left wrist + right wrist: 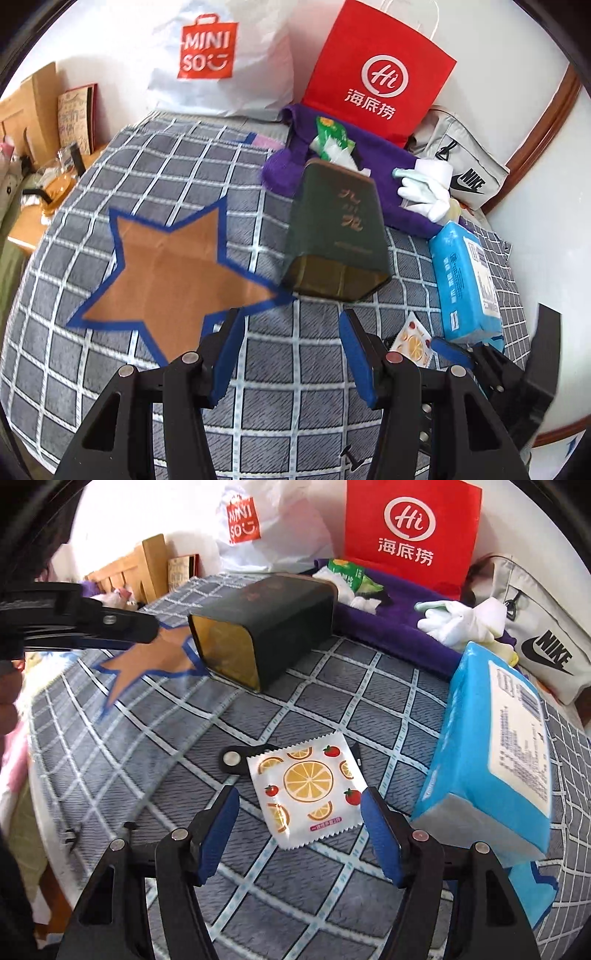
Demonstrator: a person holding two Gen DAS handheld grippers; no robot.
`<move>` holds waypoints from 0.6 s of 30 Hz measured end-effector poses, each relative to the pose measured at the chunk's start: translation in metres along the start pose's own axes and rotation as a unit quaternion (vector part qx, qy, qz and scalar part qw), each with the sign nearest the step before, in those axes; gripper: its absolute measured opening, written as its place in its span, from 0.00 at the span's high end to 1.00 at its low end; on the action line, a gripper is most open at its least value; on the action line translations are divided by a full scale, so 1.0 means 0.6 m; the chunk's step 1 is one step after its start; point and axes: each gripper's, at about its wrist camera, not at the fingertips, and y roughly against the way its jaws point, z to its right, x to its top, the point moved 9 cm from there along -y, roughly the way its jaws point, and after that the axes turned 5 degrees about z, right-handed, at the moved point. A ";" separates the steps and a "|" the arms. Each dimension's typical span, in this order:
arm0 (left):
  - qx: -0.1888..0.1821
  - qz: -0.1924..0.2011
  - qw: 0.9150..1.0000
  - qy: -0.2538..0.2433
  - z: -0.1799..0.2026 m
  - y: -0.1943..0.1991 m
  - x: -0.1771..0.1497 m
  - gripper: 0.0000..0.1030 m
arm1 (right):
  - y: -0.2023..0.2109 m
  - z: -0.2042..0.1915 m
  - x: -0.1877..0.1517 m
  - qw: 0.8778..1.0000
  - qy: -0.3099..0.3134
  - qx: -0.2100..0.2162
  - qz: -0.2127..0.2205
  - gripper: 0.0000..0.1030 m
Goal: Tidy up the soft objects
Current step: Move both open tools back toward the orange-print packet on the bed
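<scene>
The right tool [300,801] hangs low over the checked bed cover [155,760], its blue pads spread with nothing pressed between them. A small flat sachet printed with orange slices and strawberries [306,794] lies on the cover just ahead of the pads, its near half reaching between them; neither pad touches it. The step in hand looks like the pick-up of this sachet.

The left tool [291,332] is also spread and empty, pointing down at the cover near the brown paper star with a blue edge [173,273]. A dark green tin [336,236] lies on its side beside the star, its open mouth facing the tools.

A blue pack of tissues [495,768] rests just right of the sachet. White gloves [458,624] and a green packet [349,574] lie further back on a purple cloth [391,627].

The next move probably calls for the right tool to sink until the pads straddle the sachet's edges, then close gently. The sachet is thin and lies flat on soft bedding, so the pads may slide over it or pinch the cover instead. Where it should go, tin or star, I cannot tell.
</scene>
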 end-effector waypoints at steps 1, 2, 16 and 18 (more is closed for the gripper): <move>-0.005 -0.002 1.000 0.005 -0.003 -0.001 -0.005 0.51 | -0.006 0.000 -0.001 1.000 0.002 -0.001 -0.001 0.34; -0.009 -0.004 1.000 0.009 -0.005 -0.002 -0.009 0.51 | -0.008 -0.001 0.001 1.000 0.002 -0.001 0.007 0.34; -0.027 -0.025 0.999 0.014 -0.009 -0.016 -0.043 0.51 | 0.040 0.010 0.022 0.998 -0.018 0.002 0.054 0.91; -0.032 -0.026 0.999 0.007 0.002 -0.017 -0.047 0.51 | 0.053 0.018 0.020 0.998 -0.035 0.004 0.057 0.93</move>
